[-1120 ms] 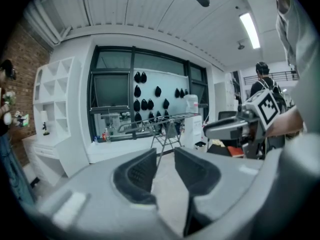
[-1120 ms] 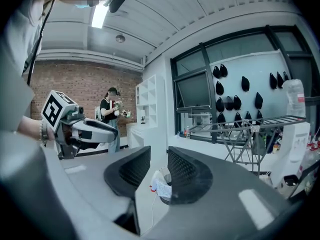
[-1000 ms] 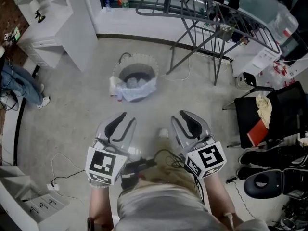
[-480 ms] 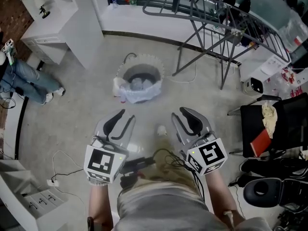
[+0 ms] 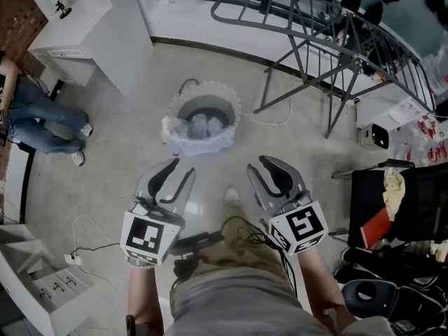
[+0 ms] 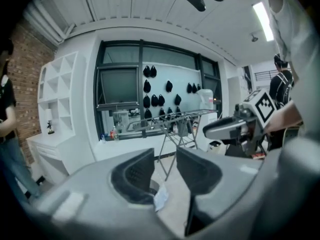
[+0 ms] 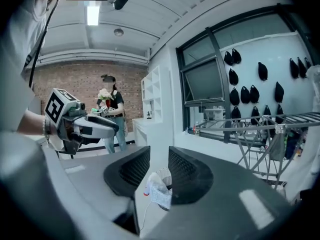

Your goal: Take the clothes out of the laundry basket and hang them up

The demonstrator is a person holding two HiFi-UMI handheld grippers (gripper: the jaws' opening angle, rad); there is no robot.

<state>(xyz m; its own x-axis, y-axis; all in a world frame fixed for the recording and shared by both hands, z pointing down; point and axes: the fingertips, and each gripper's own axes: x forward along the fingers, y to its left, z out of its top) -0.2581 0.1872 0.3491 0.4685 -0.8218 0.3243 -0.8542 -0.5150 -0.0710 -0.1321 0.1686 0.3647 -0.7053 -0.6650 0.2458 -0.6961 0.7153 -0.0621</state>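
Clothes point(image 5: 201, 138), pale heap in laundry basket point(image 5: 225, 94) on far floor left of drying rack point(image 5: 336, 40), prob soft, light, floppy: pinch a top fold; left gripper point(image 5: 183, 167) jaws just been opening, right gripper point(image 5: 257, 164) jaws apart, both empty.

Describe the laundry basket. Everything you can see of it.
The basket is round, pale and plastic-looking, with a slatted, scalloped rim. It stands upright on the grey floor, left of the rack and apart from its legs. Its inside looks dark grey, with pale clothes in it; white fabric spills over the near rim. A thin dark loop shows at its far left edge; whether handle or cable I cannot tell.
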